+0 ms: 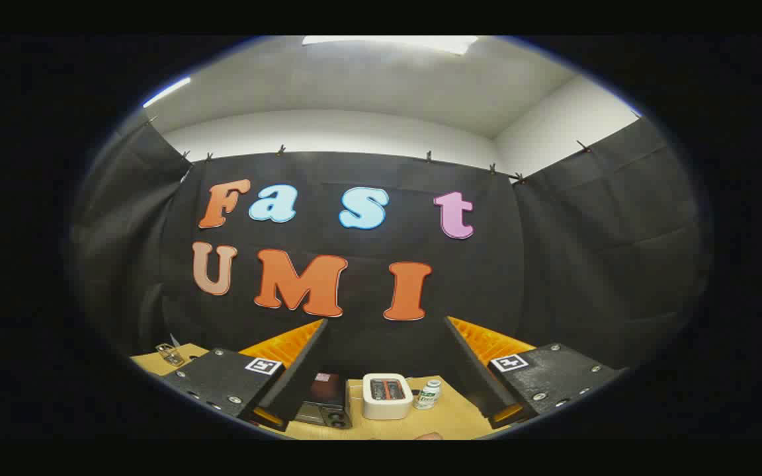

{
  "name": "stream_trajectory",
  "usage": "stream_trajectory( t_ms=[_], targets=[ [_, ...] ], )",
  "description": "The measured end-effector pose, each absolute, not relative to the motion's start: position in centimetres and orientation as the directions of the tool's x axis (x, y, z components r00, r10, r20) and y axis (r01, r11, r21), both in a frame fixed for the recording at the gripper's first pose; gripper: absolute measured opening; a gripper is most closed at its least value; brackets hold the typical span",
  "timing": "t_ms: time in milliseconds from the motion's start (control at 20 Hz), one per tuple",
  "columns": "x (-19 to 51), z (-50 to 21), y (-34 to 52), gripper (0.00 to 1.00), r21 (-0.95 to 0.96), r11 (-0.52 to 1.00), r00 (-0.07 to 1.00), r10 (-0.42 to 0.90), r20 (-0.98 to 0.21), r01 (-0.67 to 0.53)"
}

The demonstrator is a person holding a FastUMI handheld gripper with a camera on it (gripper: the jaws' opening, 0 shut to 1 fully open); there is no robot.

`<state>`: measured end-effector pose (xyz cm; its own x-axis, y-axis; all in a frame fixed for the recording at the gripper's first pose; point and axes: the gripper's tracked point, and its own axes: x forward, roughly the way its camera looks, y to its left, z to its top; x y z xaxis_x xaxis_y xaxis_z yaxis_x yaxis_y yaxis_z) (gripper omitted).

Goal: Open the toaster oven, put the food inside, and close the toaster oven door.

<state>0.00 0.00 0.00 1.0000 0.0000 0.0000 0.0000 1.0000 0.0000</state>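
Your gripper [384, 370] is spread wide with nothing between its fingers, held high and well back from the table [450, 420]. The oven [323, 404], the small dark box, sits far ahead, just inside the left finger, and its door looks closed as far as this distance lets you tell. Beside it stands a white toaster [387, 395], and next to that a small bottle [428, 394]. A pale rounded bit [429, 436] near the table's front edge may be the food, but it is too cut off to say.

The main risk is the crowding: the toaster is just beside the oven, so a wide approach could knock it or tip the bottle. The door handle is too small to make out from here, so you could miss it if you come down fast. Pulling hard could also drag the light oven forward instead of opening it.
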Motion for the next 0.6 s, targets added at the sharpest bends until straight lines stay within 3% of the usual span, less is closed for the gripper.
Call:
stream_trajectory(
  t_ms=[600],
  targets=[
    [0.7, -2.2, 2.2, 0.99, -0.013, 0.998, 0.998, 0.056, -0.032, -0.057]
  ],
)
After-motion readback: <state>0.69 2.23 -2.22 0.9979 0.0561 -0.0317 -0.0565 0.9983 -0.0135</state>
